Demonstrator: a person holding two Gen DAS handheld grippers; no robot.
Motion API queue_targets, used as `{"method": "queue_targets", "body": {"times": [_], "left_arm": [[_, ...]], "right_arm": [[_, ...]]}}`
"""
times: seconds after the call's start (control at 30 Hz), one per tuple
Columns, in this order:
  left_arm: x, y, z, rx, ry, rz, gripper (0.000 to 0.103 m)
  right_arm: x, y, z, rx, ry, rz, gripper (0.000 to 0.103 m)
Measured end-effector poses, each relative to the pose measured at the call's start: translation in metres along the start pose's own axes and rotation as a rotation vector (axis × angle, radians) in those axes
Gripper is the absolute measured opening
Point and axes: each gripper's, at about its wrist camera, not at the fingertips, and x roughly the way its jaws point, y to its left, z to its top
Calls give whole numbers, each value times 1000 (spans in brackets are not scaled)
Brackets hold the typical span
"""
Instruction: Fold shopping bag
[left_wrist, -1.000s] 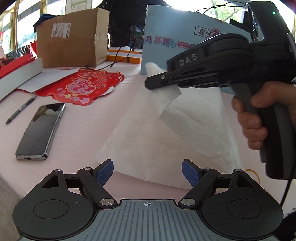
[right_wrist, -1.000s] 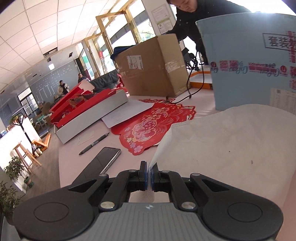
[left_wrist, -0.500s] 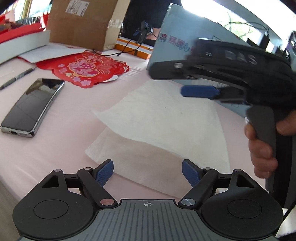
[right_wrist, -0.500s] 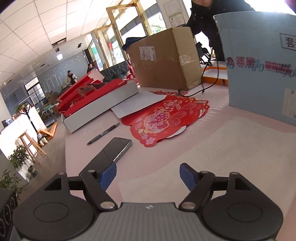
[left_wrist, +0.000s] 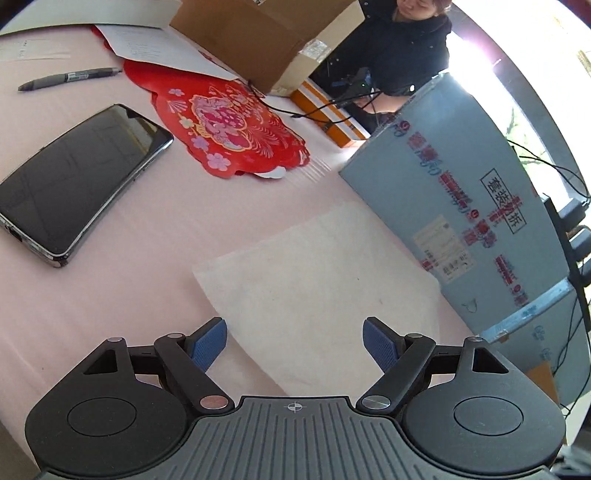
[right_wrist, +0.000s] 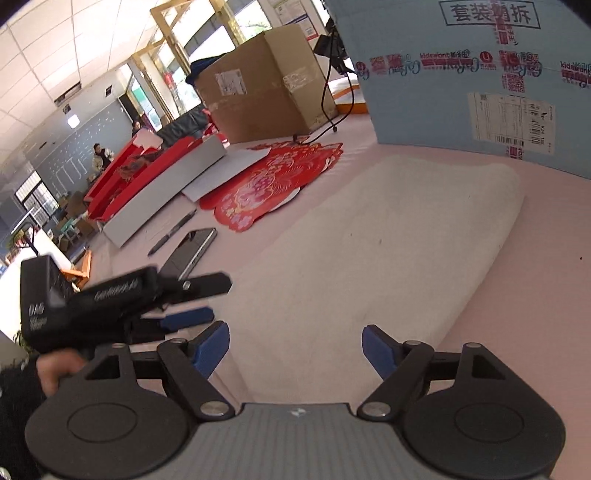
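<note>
The white shopping bag (left_wrist: 321, 280) lies flat and folded on the pink table, also in the right wrist view (right_wrist: 376, 251). My left gripper (left_wrist: 295, 341) is open and empty, hovering over the bag's near corner. It also shows from the side at the left of the right wrist view (right_wrist: 207, 301), jaws apart above the bag's left edge. My right gripper (right_wrist: 294, 349) is open and empty, just above the bag's near end.
A blue carton (left_wrist: 476, 221) stands right behind the bag. A black phone (left_wrist: 70, 181), a pen (left_wrist: 70, 78), a red paper cutting (left_wrist: 229, 129) and a brown cardboard box (left_wrist: 258, 33) lie to the left. A person (left_wrist: 402, 40) stands behind the table.
My right gripper let go of the bag's corner, opened and pulled back; the lifted flap now lies flat. My left gripper has swung over the bag and looks more steeply down.
</note>
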Motion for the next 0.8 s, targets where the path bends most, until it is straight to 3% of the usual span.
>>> {"method": "queue_targets", "body": {"times": [0.03,0.1,0.33,0.47,0.57,0.73,0.8], "left_arm": [[3,-4,1,21,-1,31,76],[8,-11,4,59,7,110,52],[9,-10,20,98,-70,256,60],[25,-8,30,127,-50,248,58],[34,-19,29,221,-22,270,9],[16,-33,18,275,-42,228,4],[2,-35,13,246,-39,203,4]], "right_arm": [[-2,-1,-5,2,14,0,81],[-6,-4,-14,5,42,0,80],[-8,15,-21,-104,41,-28,80],[-8,26,-28,-156,53,-36,80],[-7,28,-33,-166,61,-49,80],[-9,29,-38,-195,61,-111,80],[-10,31,-41,-215,64,-135,80]]}}
